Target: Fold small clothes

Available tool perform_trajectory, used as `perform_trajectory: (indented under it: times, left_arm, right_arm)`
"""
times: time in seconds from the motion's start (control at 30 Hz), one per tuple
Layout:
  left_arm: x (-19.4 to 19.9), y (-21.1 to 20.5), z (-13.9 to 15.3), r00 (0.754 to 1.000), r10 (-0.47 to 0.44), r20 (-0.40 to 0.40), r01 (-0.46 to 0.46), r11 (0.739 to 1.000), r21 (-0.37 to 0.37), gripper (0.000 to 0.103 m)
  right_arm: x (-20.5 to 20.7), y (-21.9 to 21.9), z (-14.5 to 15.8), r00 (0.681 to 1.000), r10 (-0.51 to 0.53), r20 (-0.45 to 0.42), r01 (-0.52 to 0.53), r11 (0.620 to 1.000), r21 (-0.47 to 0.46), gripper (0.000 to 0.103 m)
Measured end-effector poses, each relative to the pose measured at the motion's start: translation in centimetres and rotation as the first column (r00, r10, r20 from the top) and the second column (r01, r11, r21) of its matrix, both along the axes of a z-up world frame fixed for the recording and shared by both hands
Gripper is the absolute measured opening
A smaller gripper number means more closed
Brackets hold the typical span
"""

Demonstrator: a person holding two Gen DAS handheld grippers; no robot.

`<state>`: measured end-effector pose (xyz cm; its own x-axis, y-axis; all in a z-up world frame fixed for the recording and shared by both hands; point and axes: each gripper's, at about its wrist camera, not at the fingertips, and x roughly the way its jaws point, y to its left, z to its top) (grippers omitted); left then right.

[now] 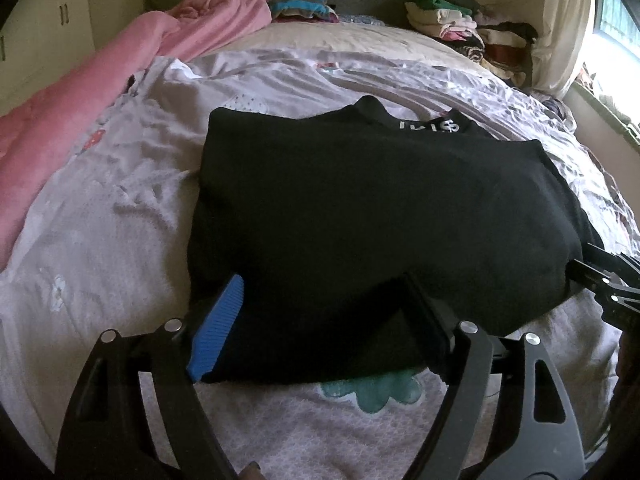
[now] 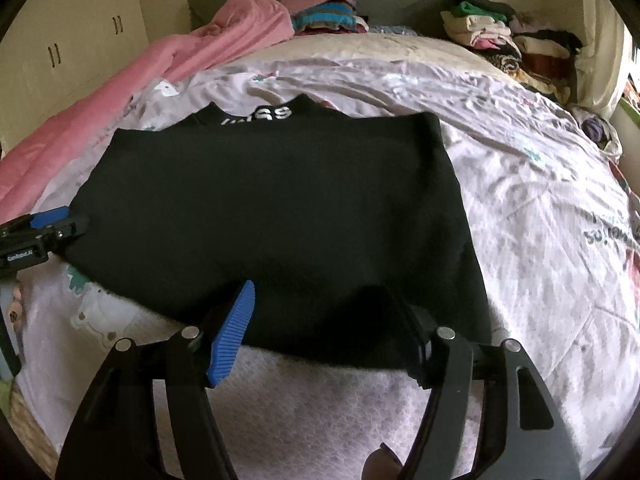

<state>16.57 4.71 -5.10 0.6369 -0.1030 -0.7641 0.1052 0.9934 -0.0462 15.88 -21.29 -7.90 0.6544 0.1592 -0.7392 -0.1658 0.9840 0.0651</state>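
Left black two-finger gripper (image 1: 320, 320) jaws spread wide, level; right black two-finger gripper (image 2: 324, 320) likewise spread, alongside.

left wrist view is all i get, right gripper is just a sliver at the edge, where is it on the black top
Observer: The right gripper is at the near hem of the black top, close to its right corner, with the hem lying between its fingers.
Operator: jaws open or shut
Observer: Open wide; the blue pad stands well apart from the other finger.
Operator: how does the top's right side look from there
Observer: Its right edge runs fairly straight and flat on the bedsheet, from the hem up to the shoulder.
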Motion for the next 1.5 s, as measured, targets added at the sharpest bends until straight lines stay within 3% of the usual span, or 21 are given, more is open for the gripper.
perform_trajectory:
  times: [0.37, 0.67, 1.03, 1.5]
  left_arm:
    - [-0.3, 0.1, -0.6, 1.0, 0.001, -0.017, -0.001, 1.0, 0.008, 0.074]
    - [-1.2, 0.4, 0.0, 1.0, 0.011, -0.002, -0.012, 1.0, -0.018, 0.074]
    - [-2.0, 1.5, 1.0, 0.998, 0.059, 0.022, -0.058, 0.998, -0.038, 0.093]
    - [-2.9, 2.6, 1.9, 0.997, 0.071, 0.038, -0.068, 0.996, -0.063, 0.093]
  right_arm:
    - [-1.1, -0.5, -0.1, 0.999, -0.035, -0.005, 0.035, 0.999, 0.016, 0.065]
    - [-2.7, 0.0, 1.4, 0.998, -0.035, 0.044, 0.034, 0.999, 0.028, 0.08]
    - [-4.0, 1.7, 3.1, 0.995, -0.004, 0.104, 0.004, 1.0, 0.008, 0.093]
    - [-4.6, 4.6, 4.3, 0.989, 0.052, 0.136, -0.049, 0.999, -0.022, 0.095]
